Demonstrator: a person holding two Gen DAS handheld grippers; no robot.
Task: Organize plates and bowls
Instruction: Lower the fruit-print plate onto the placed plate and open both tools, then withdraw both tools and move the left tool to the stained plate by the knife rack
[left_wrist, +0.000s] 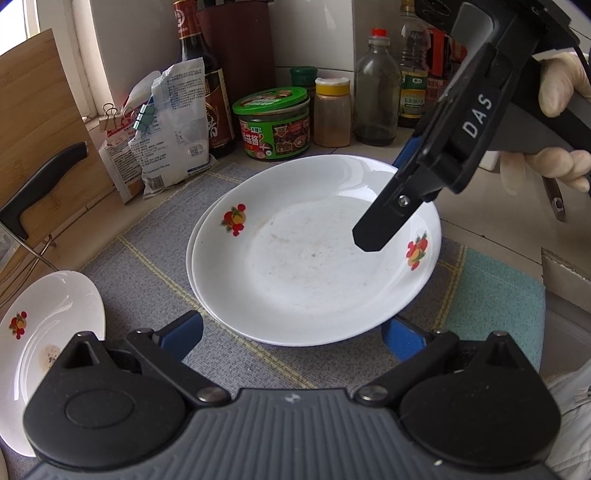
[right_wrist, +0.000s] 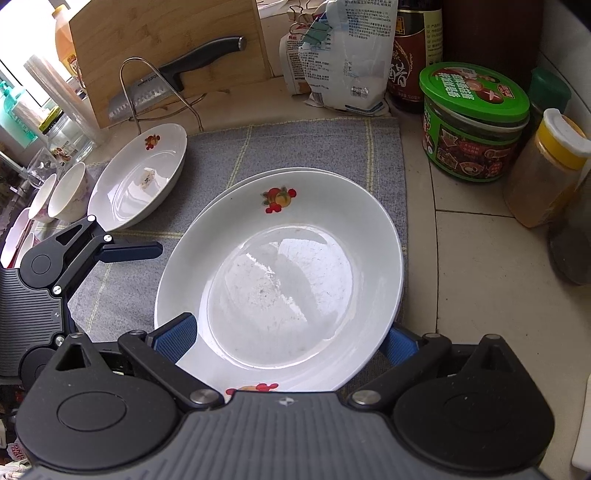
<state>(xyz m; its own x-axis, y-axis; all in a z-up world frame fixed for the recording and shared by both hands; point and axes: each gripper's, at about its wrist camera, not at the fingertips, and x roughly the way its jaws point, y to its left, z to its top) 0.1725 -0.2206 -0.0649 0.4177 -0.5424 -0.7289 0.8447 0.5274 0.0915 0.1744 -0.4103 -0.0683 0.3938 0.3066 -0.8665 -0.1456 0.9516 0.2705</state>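
Two white plates with fruit prints lie stacked on the grey mat; the top plate shows in both views. My right gripper is open, its blue fingers on either side of the stack's near rim; in the left wrist view it comes in over the far right rim. My left gripper is open at the stack's near edge, one blue finger each side. A third plate with food residue lies to the left. Small bowls stand beyond it.
Jars and bottles line the back wall: a green-lidded jar, a yellow-capped spice jar, a dark sauce bottle. A clipped bag, a cutting board and a knife stand at back left.
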